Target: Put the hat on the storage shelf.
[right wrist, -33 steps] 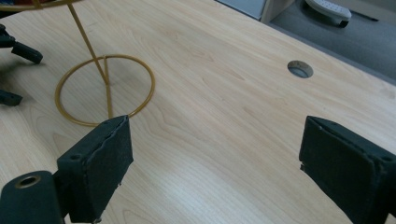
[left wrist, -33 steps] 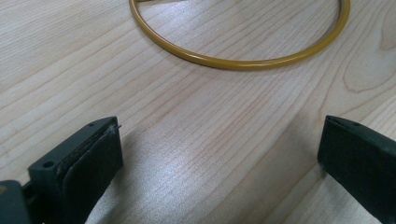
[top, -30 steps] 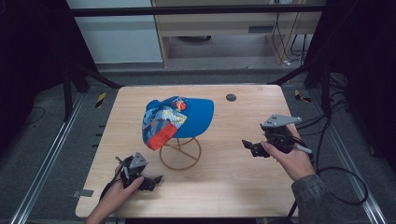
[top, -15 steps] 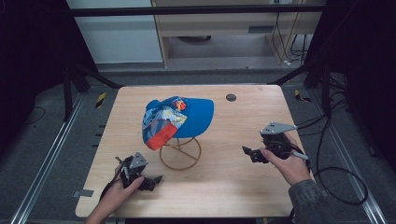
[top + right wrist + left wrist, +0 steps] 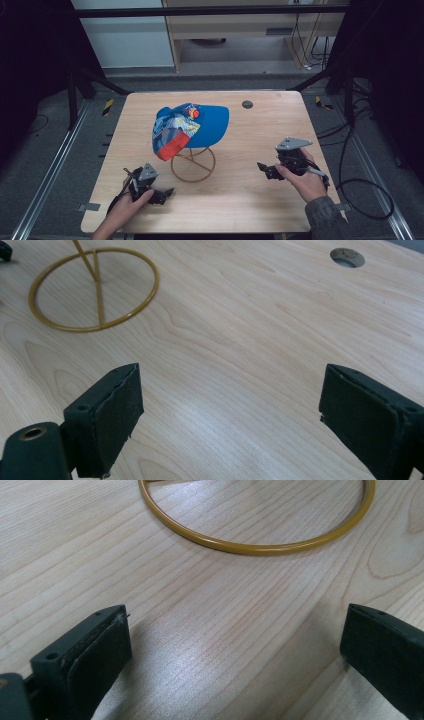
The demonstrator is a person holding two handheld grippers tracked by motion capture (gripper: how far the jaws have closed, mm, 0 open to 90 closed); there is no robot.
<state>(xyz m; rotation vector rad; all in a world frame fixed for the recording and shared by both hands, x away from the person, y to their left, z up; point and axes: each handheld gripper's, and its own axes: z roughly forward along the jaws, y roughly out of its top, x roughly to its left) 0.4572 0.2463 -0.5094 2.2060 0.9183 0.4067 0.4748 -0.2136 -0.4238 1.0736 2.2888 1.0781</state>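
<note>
A blue fabric baseball cap with a multicoloured printed front (image 5: 189, 129) sits atop a gold wire stand with a ring base (image 5: 193, 164) at mid-table. Left gripper (image 5: 161, 192) and right gripper (image 5: 266, 169) both rest low on the pale wooden table (image 5: 280, 120), jaws spread wide, empty. The cap appears light and soft, its brim likely stiffer; the brim edge seems the soundest hold. The stand looks easily tipped.

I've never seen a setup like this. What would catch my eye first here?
Most likely the bright blue cap with its colourful printed panel, perched on a gold wire stand in the middle of the wooden table. Next, the two black hand-held tools near the front edge: the left gripper and the right gripper, both with jaws open over bare wood.
</note>
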